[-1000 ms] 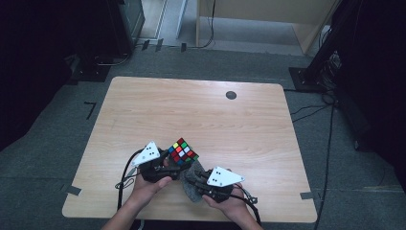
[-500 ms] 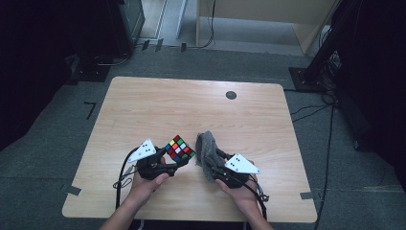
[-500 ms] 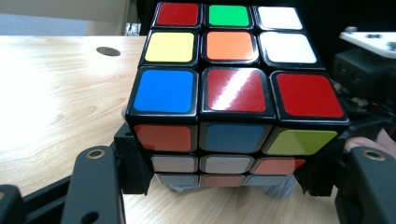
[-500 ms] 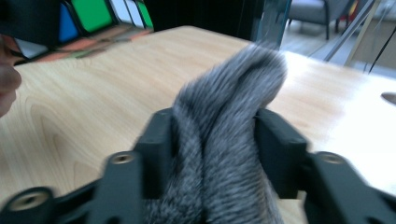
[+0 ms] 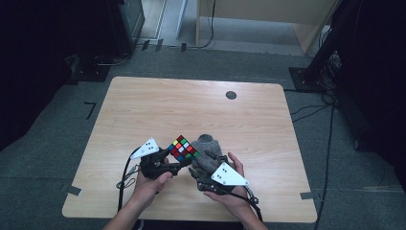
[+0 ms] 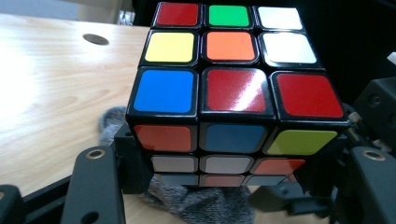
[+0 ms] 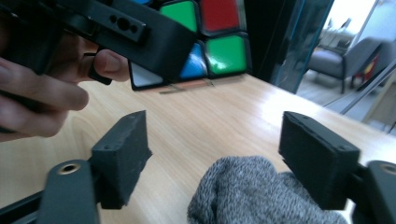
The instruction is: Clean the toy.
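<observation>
A scrambled Rubik's cube (image 5: 183, 147) is held just above the table, with my left gripper (image 5: 176, 159) shut on its lower layers. In the left gripper view the cube (image 6: 233, 93) sits between both black jaws, red, blue and yellow tiles facing me. A grey knitted cloth (image 5: 208, 152) lies bunched right beside the cube. My right gripper (image 5: 203, 170) points at it from the near side. In the right gripper view the right gripper (image 7: 219, 154) has just been opening, and the cloth (image 7: 252, 193) lies loose between the spread pads (image 7: 122, 151).
The wooden table (image 5: 158, 110) has a small dark round hole (image 5: 231, 95) near its far edge. Both hands work close to the near edge. Dark floor, cables and stands surround the table.
The right jaws have spread apart and let go of the grey cloth, which now rests beside the cube. The left gripper and the cube have stayed in place.
</observation>
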A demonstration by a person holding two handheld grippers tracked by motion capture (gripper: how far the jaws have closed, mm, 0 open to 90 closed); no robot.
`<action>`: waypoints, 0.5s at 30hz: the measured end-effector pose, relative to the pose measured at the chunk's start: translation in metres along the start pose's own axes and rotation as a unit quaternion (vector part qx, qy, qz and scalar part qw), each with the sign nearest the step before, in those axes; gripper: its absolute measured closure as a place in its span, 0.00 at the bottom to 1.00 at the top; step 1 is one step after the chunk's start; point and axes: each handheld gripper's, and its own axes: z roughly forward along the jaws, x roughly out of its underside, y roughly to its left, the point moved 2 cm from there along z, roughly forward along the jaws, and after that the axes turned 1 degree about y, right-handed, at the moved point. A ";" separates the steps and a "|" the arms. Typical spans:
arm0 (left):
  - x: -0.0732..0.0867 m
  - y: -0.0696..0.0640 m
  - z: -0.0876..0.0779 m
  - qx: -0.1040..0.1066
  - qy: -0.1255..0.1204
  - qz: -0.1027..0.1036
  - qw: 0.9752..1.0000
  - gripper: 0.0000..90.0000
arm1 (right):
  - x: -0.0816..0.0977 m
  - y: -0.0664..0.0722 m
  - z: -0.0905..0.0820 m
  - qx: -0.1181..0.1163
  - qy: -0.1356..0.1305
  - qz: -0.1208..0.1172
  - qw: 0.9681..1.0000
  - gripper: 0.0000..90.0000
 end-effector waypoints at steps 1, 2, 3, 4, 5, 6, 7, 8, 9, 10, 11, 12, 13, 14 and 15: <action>0.000 -0.001 0.001 -0.009 0.009 0.002 1.000 0.38 | 0.001 0.001 0.002 0.005 -0.006 -0.008 1.000 0.24; 0.001 -0.002 0.004 -0.015 0.016 -0.008 1.000 0.38 | 0.002 0.004 0.005 0.013 -0.019 -0.026 0.999 0.24; 0.001 -0.002 0.004 -0.015 0.016 -0.008 1.000 0.38 | 0.002 0.005 0.006 0.016 -0.024 -0.029 0.999 0.25; 0.001 -0.003 0.006 -0.014 0.018 -0.020 1.000 0.38 | 0.002 0.005 0.006 0.016 -0.030 -0.030 0.999 0.27; 0.001 -0.003 0.006 -0.014 0.018 -0.020 1.000 0.38 | 0.003 0.006 0.007 0.013 -0.035 -0.023 0.999 0.28; 0.001 -0.003 0.006 -0.012 0.021 -0.024 0.999 0.38 | 0.003 0.006 0.007 0.013 -0.035 -0.023 0.999 0.28; 0.002 -0.004 0.008 -0.006 0.022 -0.029 0.999 0.38 | 0.003 0.006 0.008 0.007 -0.040 -0.010 0.999 0.32; 0.003 -0.005 0.008 -0.004 0.024 -0.030 0.999 0.38 | 0.003 0.006 0.008 0.003 -0.044 -0.004 0.999 0.34; 0.003 -0.005 0.009 -0.001 0.025 -0.032 0.999 0.38 | 0.003 0.006 0.008 0.000 -0.047 0.003 0.999 0.35; 0.003 -0.005 0.010 0.000 0.027 -0.035 0.999 0.38 | 0.003 0.007 0.008 -0.001 -0.049 0.005 0.999 0.36; 0.003 -0.005 0.010 0.000 0.027 -0.035 0.999 0.38 | 0.003 0.007 0.008 -0.001 -0.049 0.005 0.999 0.36; 0.003 -0.005 0.010 0.002 0.027 -0.038 0.999 0.38 | 0.003 0.007 0.008 0.000 -0.051 0.005 0.999 0.36; 0.003 -0.005 0.010 0.004 0.027 -0.041 0.999 0.38 | 0.003 0.007 0.008 0.000 -0.050 0.006 0.999 0.36; 0.003 -0.004 0.010 0.007 0.029 -0.046 0.999 0.38 | 0.003 0.006 0.008 -0.001 -0.050 0.006 0.999 0.36; 0.003 -0.003 0.011 0.009 0.029 -0.051 0.998 0.38 | 0.003 0.006 0.008 0.000 -0.051 0.004 0.999 0.36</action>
